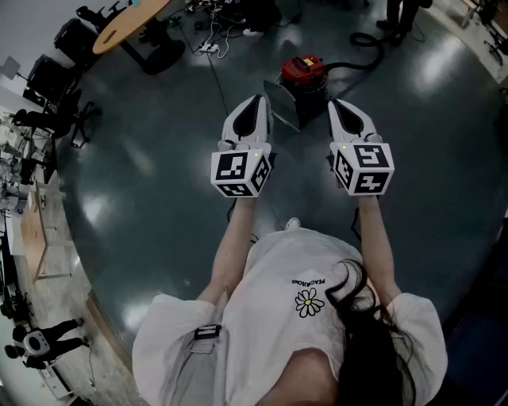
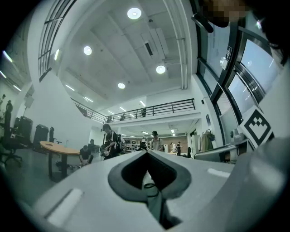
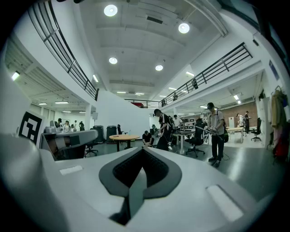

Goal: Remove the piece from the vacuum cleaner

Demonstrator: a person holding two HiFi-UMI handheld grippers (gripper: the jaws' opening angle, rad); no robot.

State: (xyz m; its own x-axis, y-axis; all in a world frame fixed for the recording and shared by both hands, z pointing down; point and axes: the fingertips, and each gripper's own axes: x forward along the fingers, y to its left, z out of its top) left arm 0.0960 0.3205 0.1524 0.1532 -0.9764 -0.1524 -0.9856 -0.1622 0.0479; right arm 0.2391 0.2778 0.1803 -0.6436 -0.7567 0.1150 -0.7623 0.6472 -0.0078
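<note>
A red-topped vacuum cleaner stands on the dark floor ahead of me, and its black hose curls away to the right. A grey flat part sits against its near side. My left gripper and right gripper are held side by side in the air, short of the vacuum and touching nothing. Both are shut and empty. In the left gripper view the left gripper points level across a hall. The right gripper does the same in its own view. The vacuum is hidden in both gripper views.
An oval wooden table and black office chairs stand at the far left, with cables on the floor beside them. People stand and sit around desks across the hall. Wooden shelving lines the left edge.
</note>
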